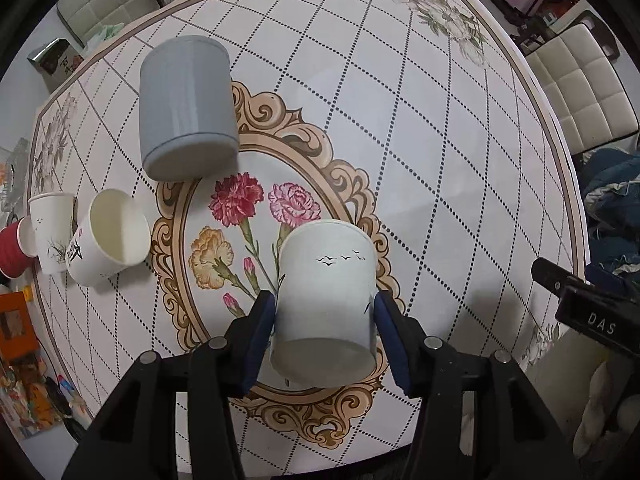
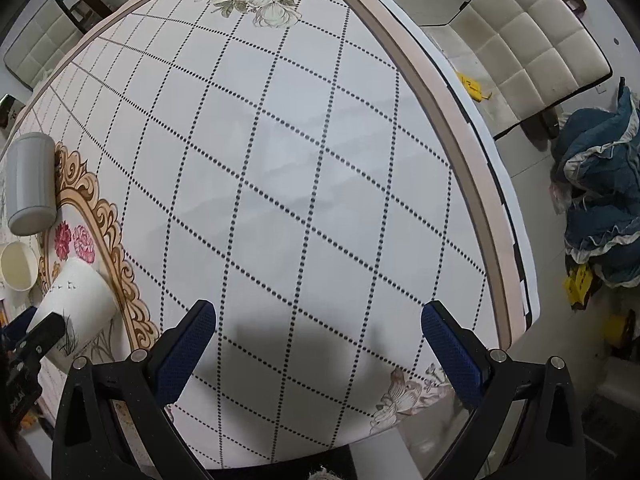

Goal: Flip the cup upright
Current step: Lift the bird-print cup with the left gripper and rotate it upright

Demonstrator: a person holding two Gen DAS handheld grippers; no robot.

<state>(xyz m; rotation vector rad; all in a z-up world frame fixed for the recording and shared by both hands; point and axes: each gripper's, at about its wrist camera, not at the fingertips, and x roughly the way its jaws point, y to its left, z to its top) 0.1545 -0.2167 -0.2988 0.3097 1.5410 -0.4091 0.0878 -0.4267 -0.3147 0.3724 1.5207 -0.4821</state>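
Observation:
A white paper cup with small black birds (image 1: 326, 300) stands upside down on the flowered tablecloth, its closed base toward the camera. My left gripper (image 1: 325, 336) is shut on this cup, one blue pad (image 1: 262, 336) on each side of it. The same cup shows at the lower left of the right wrist view (image 2: 78, 306), with the left gripper's finger on it. A grey cup (image 1: 186, 108) stands upside down further back; it also shows in the right wrist view (image 2: 31, 182). My right gripper (image 2: 318, 344) is open and empty above bare tablecloth.
A white cup with its mouth open (image 1: 110, 238), another white cup (image 1: 50, 236) and a red cup (image 1: 14, 252) sit at the table's left edge. The right gripper's body (image 1: 588, 312) is at the right. Padded chairs (image 2: 532, 40) and blue fabric (image 2: 600, 200) lie beyond the table edge.

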